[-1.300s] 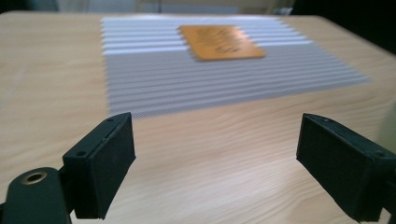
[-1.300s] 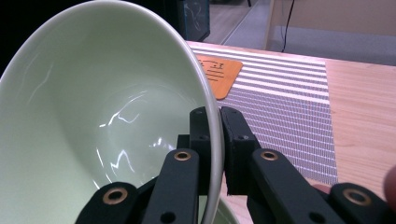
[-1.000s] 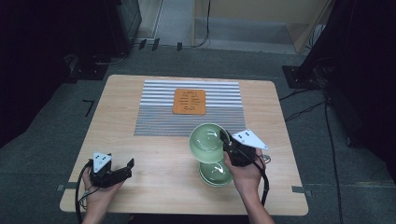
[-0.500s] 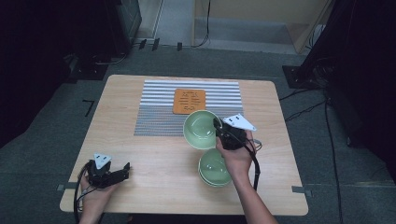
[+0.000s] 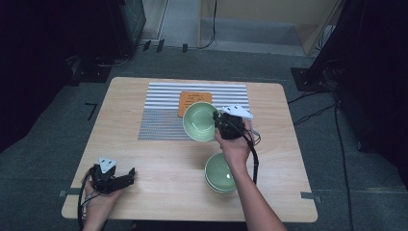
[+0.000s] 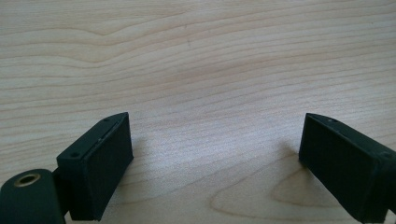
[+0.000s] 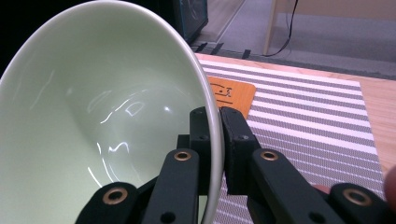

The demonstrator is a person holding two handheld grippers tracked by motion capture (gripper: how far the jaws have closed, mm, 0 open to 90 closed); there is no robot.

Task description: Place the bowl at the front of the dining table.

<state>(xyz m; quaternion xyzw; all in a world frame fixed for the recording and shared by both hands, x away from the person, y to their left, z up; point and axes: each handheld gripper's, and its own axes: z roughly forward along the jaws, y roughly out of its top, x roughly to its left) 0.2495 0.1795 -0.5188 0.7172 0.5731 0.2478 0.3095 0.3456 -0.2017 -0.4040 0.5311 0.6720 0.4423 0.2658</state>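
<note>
One green bowl [image 5: 199, 121] is leaving the stack [image 5: 220, 173]: I'm carrying it, rim pinched in my right gripper [image 5: 225, 124], toward the tabletop's far edge; my left gripper [image 5: 126, 176] is resting wide open and empty near the front-left corner

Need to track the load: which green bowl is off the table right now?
The bowl over the striped mat, clamped by its rim in the right gripper. The other bowls sit stacked on the bare wood nearer the person.
</note>
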